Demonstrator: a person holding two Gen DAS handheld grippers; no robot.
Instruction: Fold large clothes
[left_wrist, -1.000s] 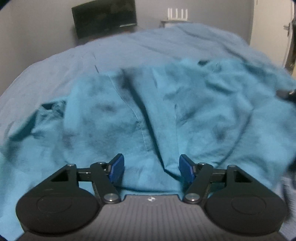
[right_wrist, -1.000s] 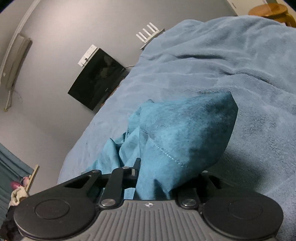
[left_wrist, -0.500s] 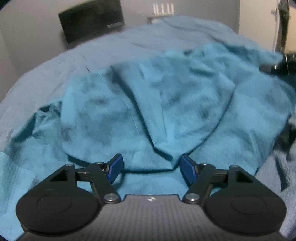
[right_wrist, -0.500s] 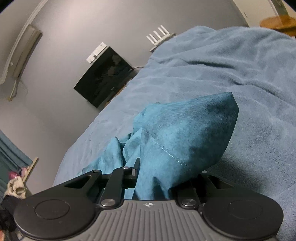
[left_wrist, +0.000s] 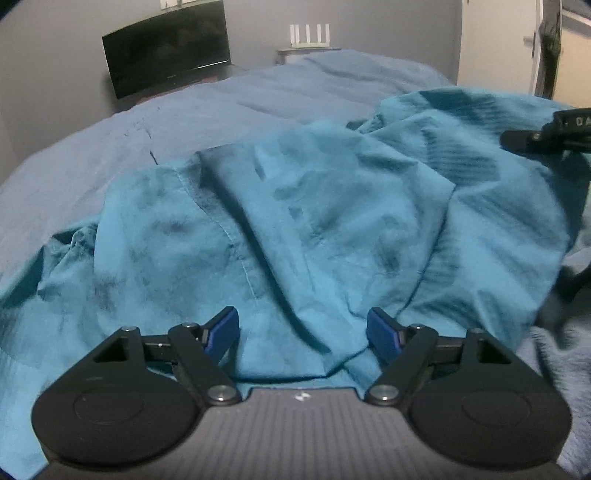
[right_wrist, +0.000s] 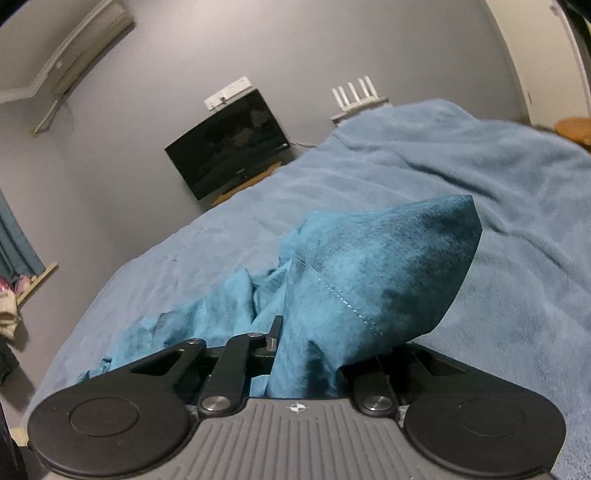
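Large teal cotton garment (left_wrist: 303, 229) lies crumpled across a bed covered with a grey-blue fleece blanket (left_wrist: 110, 155) — it fills most of the left wrist view, with a stitched seam running down its middle folds. Left gripper (left_wrist: 303, 332), black with blue pads (left_wrist: 221, 328), hangs just over the near edge of the cloth; its jaws have just been opening and stand wide apart, a ridge of fabric lying between them with neither pad pressing on it. Right gripper (right_wrist: 325, 354) is clamped on a bunched corner of the same garment (right_wrist: 376, 273) — cloth rises out of the narrow gap between the fingers and stands up in a stiff peak with a hemmed edge showing. Its jaws have just been closing a touch tighter on that fabric. In the left wrist view the right gripper (left_wrist: 546, 134) shows at the far right edge, the cloth pulled up toward it. Behind the bed: black flat screen (right_wrist: 229, 144) against a grey wall, white router with four antennas (right_wrist: 356, 96) beside it.
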